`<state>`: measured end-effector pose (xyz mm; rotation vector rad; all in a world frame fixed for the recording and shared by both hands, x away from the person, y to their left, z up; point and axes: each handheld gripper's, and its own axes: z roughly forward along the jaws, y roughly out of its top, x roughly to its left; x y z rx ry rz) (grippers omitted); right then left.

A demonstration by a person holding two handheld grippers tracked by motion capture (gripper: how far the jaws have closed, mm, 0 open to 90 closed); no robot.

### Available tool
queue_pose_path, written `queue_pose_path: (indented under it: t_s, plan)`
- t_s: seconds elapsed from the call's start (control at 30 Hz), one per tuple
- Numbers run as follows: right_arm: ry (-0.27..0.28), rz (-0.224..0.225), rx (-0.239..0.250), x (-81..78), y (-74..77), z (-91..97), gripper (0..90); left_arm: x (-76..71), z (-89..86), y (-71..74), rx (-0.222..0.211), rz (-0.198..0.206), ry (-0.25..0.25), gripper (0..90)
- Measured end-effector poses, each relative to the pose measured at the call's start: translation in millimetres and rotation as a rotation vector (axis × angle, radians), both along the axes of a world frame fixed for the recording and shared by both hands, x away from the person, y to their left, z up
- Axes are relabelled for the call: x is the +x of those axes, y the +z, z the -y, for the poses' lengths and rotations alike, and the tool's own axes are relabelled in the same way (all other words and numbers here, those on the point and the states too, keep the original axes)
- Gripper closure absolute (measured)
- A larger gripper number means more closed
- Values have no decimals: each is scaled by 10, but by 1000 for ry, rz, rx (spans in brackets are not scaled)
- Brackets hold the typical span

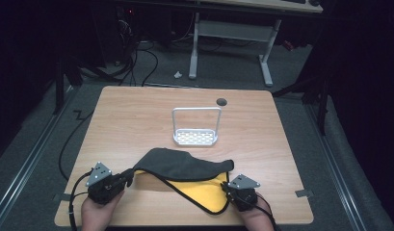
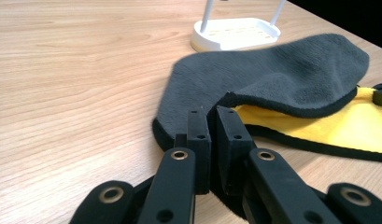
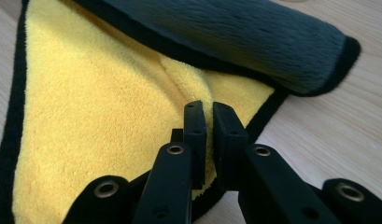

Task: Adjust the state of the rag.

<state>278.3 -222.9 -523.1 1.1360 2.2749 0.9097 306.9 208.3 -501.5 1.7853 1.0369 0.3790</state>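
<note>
Two tools pinching one cloth; one rack beyond.

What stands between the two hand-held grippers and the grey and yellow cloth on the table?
Nothing visible does. The left hand-held gripper is shut on an edge of the grey and yellow microfibre cloth, and the right hand-held gripper is shut on another edge.

Black tongs, brass rivets, grey three-cornered plates.

Rack behind cloth on table
</note>
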Motion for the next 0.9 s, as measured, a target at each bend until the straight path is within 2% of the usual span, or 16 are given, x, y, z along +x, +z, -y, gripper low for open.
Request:
queue_pose_path:
  t_s: [0.23,0.37,0.5,0.63,0.73,0.9]
  plan:
    - [-53,-11,1,45,-19,233,853,-21,-33,39,-7,15,6,846]
    - [-108,-10,4,90,-22,411,853,-61,-20,89,-3,40,-4,846]
    - [-157,-9,12,131,-25,564,854,-77,1,102,-2,45,-17,846]
    - [-171,-14,27,141,-27,590,841,-67,20,88,-6,39,-17,847]
    - [-176,-20,52,127,-10,589,773,-67,16,89,-9,39,-16,846]
    - [-200,12,112,40,96,612,689,-67,11,83,-15,37,-17,844]
